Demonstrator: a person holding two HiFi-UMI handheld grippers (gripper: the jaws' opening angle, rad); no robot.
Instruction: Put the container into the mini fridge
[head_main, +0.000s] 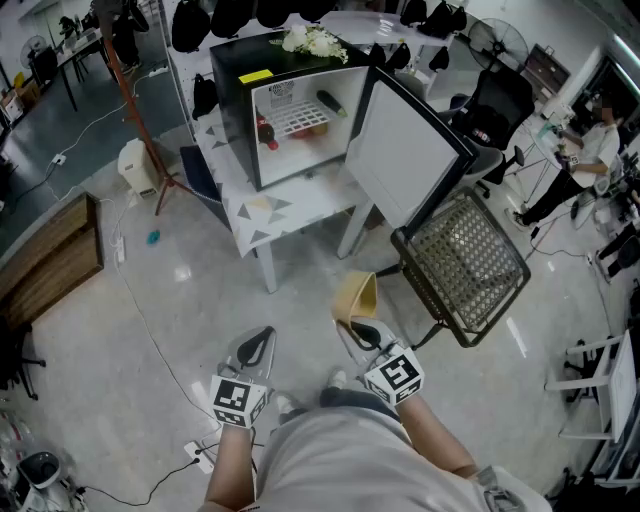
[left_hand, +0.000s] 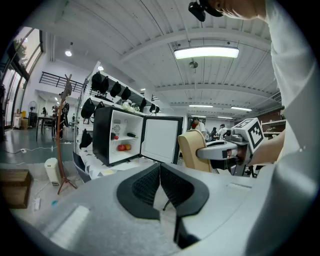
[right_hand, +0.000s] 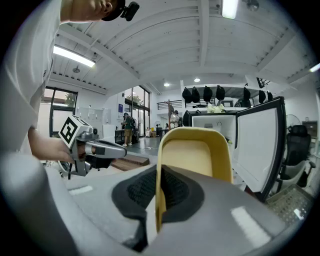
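A black mini fridge (head_main: 240, 95) stands on a small white table (head_main: 285, 205), its door (head_main: 400, 155) swung open to the right. Red items and a dark bottle lie inside it. My right gripper (head_main: 352, 326) is shut on the side wall of a tan plastic container (head_main: 356, 296), held above the floor short of the table. In the right gripper view the container (right_hand: 196, 152) stands upright between the jaws of the right gripper (right_hand: 159, 175), with the fridge (right_hand: 217, 125) beyond it. My left gripper (head_main: 262, 336) hangs alongside, shut and empty (left_hand: 160, 169).
A black mesh chair (head_main: 468, 262) stands tilted just right of the open door. A red coat stand (head_main: 140, 110) and a white bin (head_main: 136, 165) are left of the table. A wooden crate (head_main: 50, 262) and cables (head_main: 140, 310) lie on the floor at left.
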